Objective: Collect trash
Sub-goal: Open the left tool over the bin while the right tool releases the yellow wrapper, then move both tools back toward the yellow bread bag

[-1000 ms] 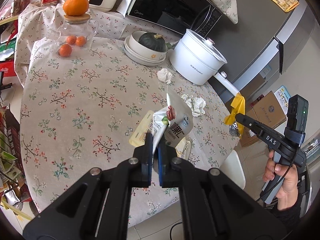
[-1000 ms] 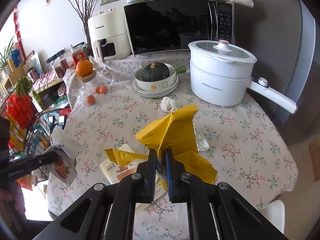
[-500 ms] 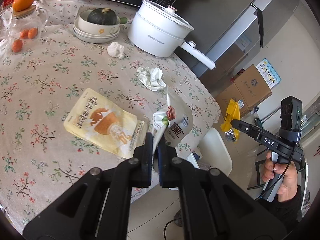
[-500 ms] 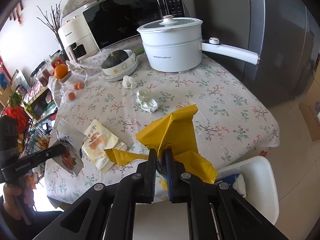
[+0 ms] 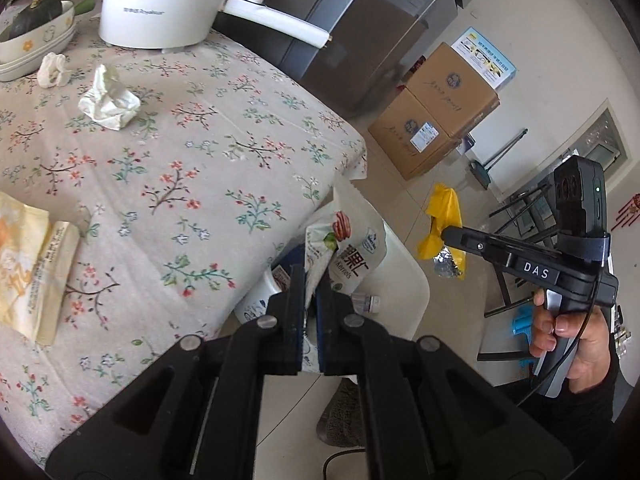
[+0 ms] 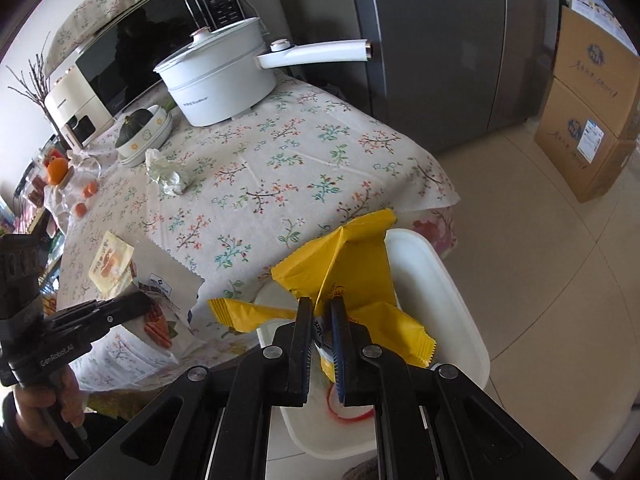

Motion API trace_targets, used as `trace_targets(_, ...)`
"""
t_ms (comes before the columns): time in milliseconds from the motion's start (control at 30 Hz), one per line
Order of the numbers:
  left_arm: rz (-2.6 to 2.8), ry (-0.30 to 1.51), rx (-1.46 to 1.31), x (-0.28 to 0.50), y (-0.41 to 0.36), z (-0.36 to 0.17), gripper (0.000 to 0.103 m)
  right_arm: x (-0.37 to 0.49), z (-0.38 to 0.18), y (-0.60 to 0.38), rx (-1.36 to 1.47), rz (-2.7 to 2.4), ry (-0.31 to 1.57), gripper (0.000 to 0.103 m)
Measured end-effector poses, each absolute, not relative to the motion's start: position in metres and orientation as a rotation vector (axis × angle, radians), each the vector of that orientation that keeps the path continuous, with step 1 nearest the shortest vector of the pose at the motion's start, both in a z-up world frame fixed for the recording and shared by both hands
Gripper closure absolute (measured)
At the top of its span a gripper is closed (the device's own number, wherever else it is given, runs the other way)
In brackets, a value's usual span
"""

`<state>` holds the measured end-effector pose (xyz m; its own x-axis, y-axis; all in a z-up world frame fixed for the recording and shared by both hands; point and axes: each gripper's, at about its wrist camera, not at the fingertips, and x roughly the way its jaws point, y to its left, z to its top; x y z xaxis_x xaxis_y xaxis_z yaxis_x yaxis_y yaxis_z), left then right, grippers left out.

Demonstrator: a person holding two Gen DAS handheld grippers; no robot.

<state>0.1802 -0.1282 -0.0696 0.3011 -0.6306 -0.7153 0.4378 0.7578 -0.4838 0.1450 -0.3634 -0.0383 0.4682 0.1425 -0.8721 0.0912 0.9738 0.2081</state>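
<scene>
My left gripper (image 5: 311, 280) is shut on a white snack pouch (image 5: 352, 256) and holds it over the white trash bin (image 5: 412, 292) beside the table; it also shows in the right wrist view (image 6: 168, 300). My right gripper (image 6: 321, 312) is shut on a yellow wrapper (image 6: 352, 264), held above the same bin (image 6: 448, 308). The bin holds some trash. On the floral table lie a crumpled tissue (image 5: 109, 100), a smaller tissue ball (image 5: 52, 70) and a yellow snack packet (image 5: 28, 264).
A white electric pot (image 5: 160, 8) with a long handle, stacked bowls with a squash (image 5: 32, 28), a microwave (image 6: 152, 48) and a jar with oranges (image 6: 60, 168) stand on the table. A grey fridge (image 6: 440, 40) and cardboard boxes (image 5: 436, 120) are beyond the bin.
Both grippers have swung right and down from over the table to over the bin, each still holding its piece of trash.
</scene>
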Motion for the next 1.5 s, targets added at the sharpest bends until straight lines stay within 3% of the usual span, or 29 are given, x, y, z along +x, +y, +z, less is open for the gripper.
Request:
trace_targets(333, -0.800, 1.006, -0.114, 0.179, -0.178, -0.097, 0.096, 0.129, -0.059, -0.405, 0.255, -0.043, 1.132, 0.093)
trace_targets(367, -0.807, 0.996, -0.090, 0.179, -0.182, -0.098, 0.092, 0.128, -0.061, -0.407, 0.253, -0.045, 1.136, 0.093)
trace_targets(400, -0.805, 0.993, -0.071, 0.178, -0.185, -0.100, 0.075, 0.127, -0.062, -0.408, 0.253, -0.047, 1.139, 0.093)
trace_targets(433, -0.788, 0.996, -0.058, 0.179, -0.189, -0.102, 0.049, 0.126, -0.063, -0.410, 0.254, -0.049, 1.141, 0.093)
trace_targets(500, -0.746, 0.998, -0.036, 0.179, -0.190, -0.104, 0.028, 0.125, -0.064, -0.411, 0.256, -0.052, 1.144, 0.093)
trace_targets(567, -0.723, 1.006, -0.008, 0.179, -0.193, -0.105, 0.027, 0.125, -0.065, -0.413, 0.258, -0.054, 1.144, 0.093)
trace_targets(733, -0.640, 0.999, 0.072, 0.179, -0.191, -0.106, 0.003, 0.124, -0.067, -0.416, 0.261, -0.059, 1.149, 0.093)
trace_targets(967, -0.598, 0.986, 0.064, 0.184, -0.178, -0.101, 0.001, 0.127, -0.068, -0.412, 0.276, -0.043, 1.149, 0.091)
trace_targets(1000, -0.593, 0.985, 0.061, 0.184, -0.176, -0.100, 0.001, 0.128, -0.069, -0.412, 0.286, -0.041, 1.159, 0.080)
trace_targets(1033, -0.589, 0.984, 0.059, 0.185, -0.173, -0.099, 0.001, 0.129, -0.070, -0.412, 0.294, -0.045, 1.169, 0.055)
trace_targets(1100, -0.579, 0.982, 0.058, 0.185, -0.170, -0.097, 0.001, 0.128, -0.068, -0.412, 0.311, -0.066, 1.157, 0.026)
trace_targets(1500, -0.475, 0.980, 0.039, 0.192, -0.132, -0.087, 0.001, 0.139, -0.057, -0.395, 0.280, -0.053, 1.153, 0.025)
